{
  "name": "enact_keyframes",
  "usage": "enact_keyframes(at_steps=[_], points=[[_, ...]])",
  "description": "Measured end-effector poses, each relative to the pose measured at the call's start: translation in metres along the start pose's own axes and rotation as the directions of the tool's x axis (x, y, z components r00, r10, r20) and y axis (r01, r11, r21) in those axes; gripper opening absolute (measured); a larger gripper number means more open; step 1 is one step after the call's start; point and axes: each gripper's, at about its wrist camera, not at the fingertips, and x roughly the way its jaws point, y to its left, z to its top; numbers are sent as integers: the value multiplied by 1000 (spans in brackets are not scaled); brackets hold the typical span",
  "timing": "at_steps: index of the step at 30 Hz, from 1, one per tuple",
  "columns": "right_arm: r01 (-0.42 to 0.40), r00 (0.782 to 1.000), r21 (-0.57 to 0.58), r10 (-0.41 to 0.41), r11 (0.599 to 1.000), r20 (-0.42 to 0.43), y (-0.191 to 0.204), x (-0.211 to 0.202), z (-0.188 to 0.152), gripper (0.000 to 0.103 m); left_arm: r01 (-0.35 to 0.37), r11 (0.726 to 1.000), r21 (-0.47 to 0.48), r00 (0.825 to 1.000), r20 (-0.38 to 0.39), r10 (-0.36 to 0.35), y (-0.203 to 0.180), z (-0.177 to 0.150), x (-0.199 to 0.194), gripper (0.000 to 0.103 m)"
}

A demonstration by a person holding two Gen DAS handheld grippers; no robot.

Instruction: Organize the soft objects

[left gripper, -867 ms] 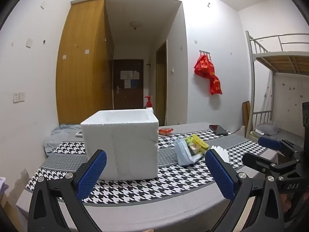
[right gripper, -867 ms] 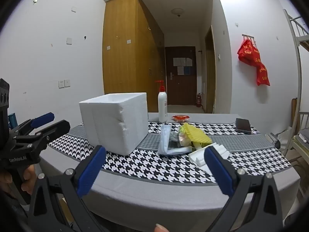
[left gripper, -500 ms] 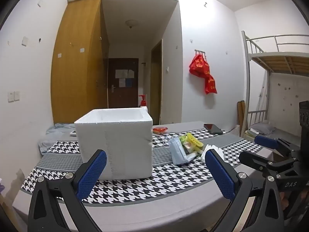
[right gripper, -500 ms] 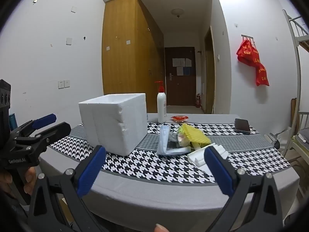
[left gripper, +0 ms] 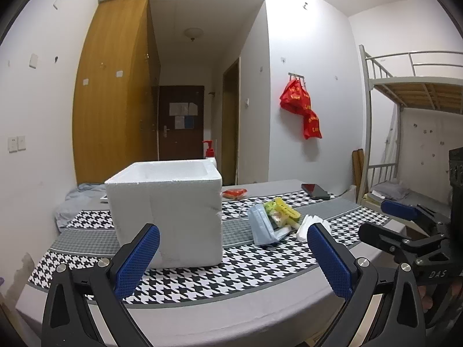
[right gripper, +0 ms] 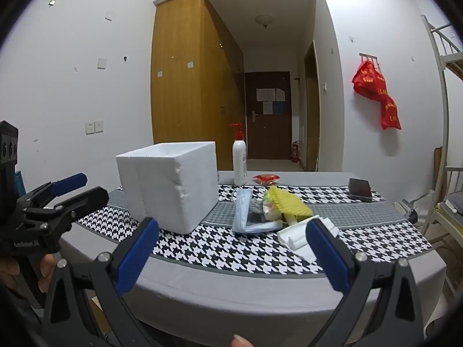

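Nearest the lens, low in each frame, the left gripper (left gripper: 231,257) and right gripper (right gripper: 235,256) stand spread wide, pinching nothing. Beyond, mid-frame on the houndstooth table (right gripper: 220,245), lies the soft-object pile (right gripper: 272,211), right of the foam box (right gripper: 170,185).

the near tablecloth (right gripper: 231,248) strip is left bare; the pile of soft items (right gripper: 272,208) is flanked closely by the foam box (right gripper: 173,185); the bottle (right gripper: 239,159) is set behind.

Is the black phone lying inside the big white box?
No, the black phone lies flat on the tablecloth far to the right of the white foam box, past the pile of soft things.
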Motion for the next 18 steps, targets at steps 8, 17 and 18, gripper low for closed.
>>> enact_keyframes(at_steps=[8,17,18], points=[[4,1000,0,-4,1000,0,0,-2,-1,103,0,1000,-13,1000,-8,-1,2,0,4,102],[6,1000,0,-6,1000,1,1,-3,1,103,-8,1000,-18,1000,14,9,3,2,-2,102],[5,1000,2,-5,1000,1,1,-3,1,103,-9,1000,-16,1000,17,9,2,2,-3,102]])
